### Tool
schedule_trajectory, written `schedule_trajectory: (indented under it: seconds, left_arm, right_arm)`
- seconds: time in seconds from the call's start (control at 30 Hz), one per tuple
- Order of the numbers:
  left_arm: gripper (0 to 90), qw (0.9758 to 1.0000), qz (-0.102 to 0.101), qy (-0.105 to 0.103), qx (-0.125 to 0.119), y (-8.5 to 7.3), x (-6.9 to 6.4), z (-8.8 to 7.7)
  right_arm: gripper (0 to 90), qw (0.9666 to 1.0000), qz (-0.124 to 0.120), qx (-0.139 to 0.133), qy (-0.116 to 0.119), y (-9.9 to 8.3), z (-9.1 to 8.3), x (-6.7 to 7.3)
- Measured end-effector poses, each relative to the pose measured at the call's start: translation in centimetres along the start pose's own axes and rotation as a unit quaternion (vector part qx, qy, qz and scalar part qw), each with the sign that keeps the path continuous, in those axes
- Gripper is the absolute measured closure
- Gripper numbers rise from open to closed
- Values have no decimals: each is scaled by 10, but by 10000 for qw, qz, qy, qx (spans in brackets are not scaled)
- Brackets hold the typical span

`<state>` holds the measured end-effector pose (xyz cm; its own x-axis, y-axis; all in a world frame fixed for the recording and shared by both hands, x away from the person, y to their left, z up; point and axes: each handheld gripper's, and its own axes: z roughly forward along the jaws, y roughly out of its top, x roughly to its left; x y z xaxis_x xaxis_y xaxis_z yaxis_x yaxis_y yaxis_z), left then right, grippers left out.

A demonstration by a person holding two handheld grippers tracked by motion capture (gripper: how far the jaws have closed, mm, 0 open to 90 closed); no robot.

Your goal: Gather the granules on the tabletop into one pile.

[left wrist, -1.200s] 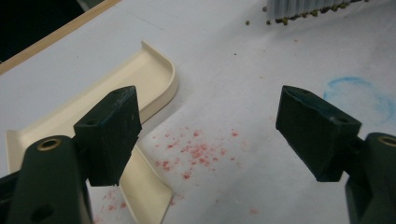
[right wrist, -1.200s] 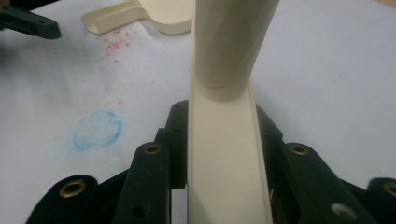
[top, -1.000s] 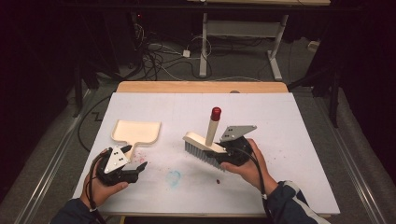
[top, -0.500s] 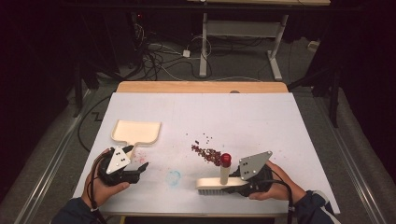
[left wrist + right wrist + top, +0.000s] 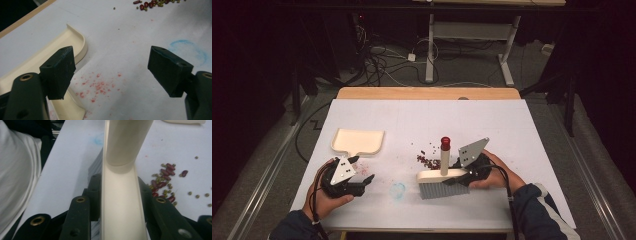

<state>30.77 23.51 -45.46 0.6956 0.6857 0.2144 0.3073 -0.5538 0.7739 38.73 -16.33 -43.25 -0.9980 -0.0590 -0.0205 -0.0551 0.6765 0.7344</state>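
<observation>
1. Two tools are in play for the sweeping job: a brush [image 5: 443,176] and a cream dustpan [image 5: 358,140].
2. Judging by the layout, the work is at an early stage: the beans [image 5: 427,160] lie in a loose pile on the white counter [image 5: 512,125], just beyond the brush head, and none sit in the dustpan.
3. What is left, by my reading: bring the dustpan near the pile, sweep the beans in, and gather the few strays.
4. Right gripper [image 5: 472,167]: its fingers are narrow and clamp the brush's cream back, as the right gripper view [image 5: 122,202] shows, with the bristles down on the counter.
5. Left gripper [image 5: 357,182]: its fingers [image 5: 58,71] stand wide apart and hold nothing; the dustpan's handle lies just beside one finger, apparently untouched.
</observation>
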Motion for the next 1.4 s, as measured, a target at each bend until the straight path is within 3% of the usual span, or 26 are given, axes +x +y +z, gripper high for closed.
schedule_trajectory:
  seconds: [0.2, 0.4, 0.5, 0.6, 0.73, 0.83, 0.93, 1.03, 1.27, 1.33, 1.4]
  left_arm:
    - [211, 10000, 2, -44, 1, 0, -1, 1]
    - [211, 10000, -2, -39, -4, 0, 0, 0]
    - [211, 10000, -11, -38, -15, 0, 0, 0]
    - [211, 10000, -13, -36, -20, 0, 0, -1]
    - [211, 10000, -14, -25, -15, 0, 0, 0]
    - [211, 10000, -34, -13, -17, 0, 2, 0]
    - [211, 10000, -21, -5, -1, 0, 2, 0]
    - [211, 10000, -41, -12, 3, -1, 3, 1]
    - [211, 10000, -10, 8, 2, -2, 5, 2]
    - [211, 10000, -65, -24, 29, -3, 5, 2]
    - [211, 10000, -61, -18, 39, -3, 5, 1]
  right_arm:
    - [671, 9995, -56, -57, -297, 9, 3, -18]
    - [672, 9985, -7, -177, -523, 15, 2, -23]
    - [672, 9966, 36, -323, -752, 20, -4, -24]
    - [671, 9923, 207, -504, -1113, 23, -12, -28]
    - [671, 9809, 568, -542, -1782, 27, -18, -41]
    - [671, 9674, 811, -376, -2370, 27, -16, -56]
    - [672, 9557, 920, -252, -2786, 26, -11, -70]
    - [672, 9497, 840, -62, -3016, 24, 0, -82]
    - [673, 9509, 652, 199, -3019, 16, 25, -94]
    - [673, 9570, 641, 97, -2828, 15, 27, -92]
    - [673, 9637, 452, 135, -2629, 15, 28, -86]
